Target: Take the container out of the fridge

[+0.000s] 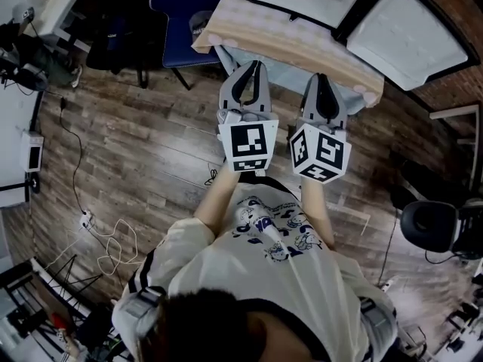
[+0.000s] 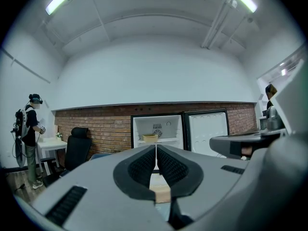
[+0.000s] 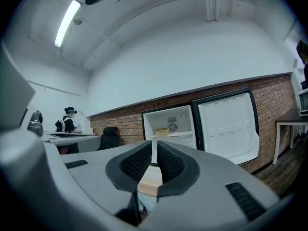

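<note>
Nothing done yet. Left gripper and right gripper are held clenched, with nothing between the jaws. Container, probably a yellow tub, is seen on the open fridge shelf, well ahead of both sets of fingertips. Approach, grasp and withdrawal are left.

Shells of left gripper & right gripper: smooth matt grey plastic. Jaw pads: black, ribbed, matt, rubber-like. Wall: rough red brick. Lining of fridge: smooth white plastic, embossed on door. The container: smooth, yellowish, prob. plastic. The floor: wood planks, low sheen, grain visible. The table cover: pale cloth.
</note>
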`<state>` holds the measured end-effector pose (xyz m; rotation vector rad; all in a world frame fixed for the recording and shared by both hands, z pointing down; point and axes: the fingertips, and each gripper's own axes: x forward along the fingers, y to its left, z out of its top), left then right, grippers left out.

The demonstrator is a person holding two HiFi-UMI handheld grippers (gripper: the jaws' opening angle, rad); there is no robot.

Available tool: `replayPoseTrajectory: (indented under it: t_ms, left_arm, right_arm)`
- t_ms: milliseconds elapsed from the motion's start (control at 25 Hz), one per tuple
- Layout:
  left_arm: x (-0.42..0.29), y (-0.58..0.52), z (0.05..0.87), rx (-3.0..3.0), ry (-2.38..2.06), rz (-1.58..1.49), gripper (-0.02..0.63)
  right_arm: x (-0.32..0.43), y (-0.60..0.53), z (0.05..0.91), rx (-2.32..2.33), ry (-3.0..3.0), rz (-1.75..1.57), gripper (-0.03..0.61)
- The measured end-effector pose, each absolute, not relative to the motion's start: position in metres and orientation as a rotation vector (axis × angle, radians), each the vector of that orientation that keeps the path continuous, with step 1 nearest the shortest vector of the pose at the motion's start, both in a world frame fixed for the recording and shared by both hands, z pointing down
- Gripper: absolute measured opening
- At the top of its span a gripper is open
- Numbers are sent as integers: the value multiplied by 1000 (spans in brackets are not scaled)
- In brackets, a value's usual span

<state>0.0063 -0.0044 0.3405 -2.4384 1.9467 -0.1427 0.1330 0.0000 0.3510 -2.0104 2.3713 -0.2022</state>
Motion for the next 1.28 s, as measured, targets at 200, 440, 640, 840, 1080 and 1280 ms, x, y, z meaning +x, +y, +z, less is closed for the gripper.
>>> replayPoseTrajectory:
  t_ms: [200,440,640,840,1080,1280]
  left_arm:
    - [5,-42,344,-2448,1937,-143,23]
    - [8,-93,350,-2477,1917,-122,23]
    - [10,-144,347,-2504,1879,-106,23]
    - [13,-200,343,-2528,1848,-103,23]
    - [11,-261,336,-2562,1814,-95,23]
    - [6,-310,336,-2595,1818,-90,23]
  right_arm:
    - [136,-37,355,-2027,2349,-213,52]
    - [140,-83,361,-2067,2325,-209,52]
    - [144,-130,357,-2104,2285,-196,52]
    - [148,-183,352,-2133,2249,-187,52]
    - [149,-237,344,-2170,2200,-187,52]
    - [146,-281,341,-2196,2170,-183,52]
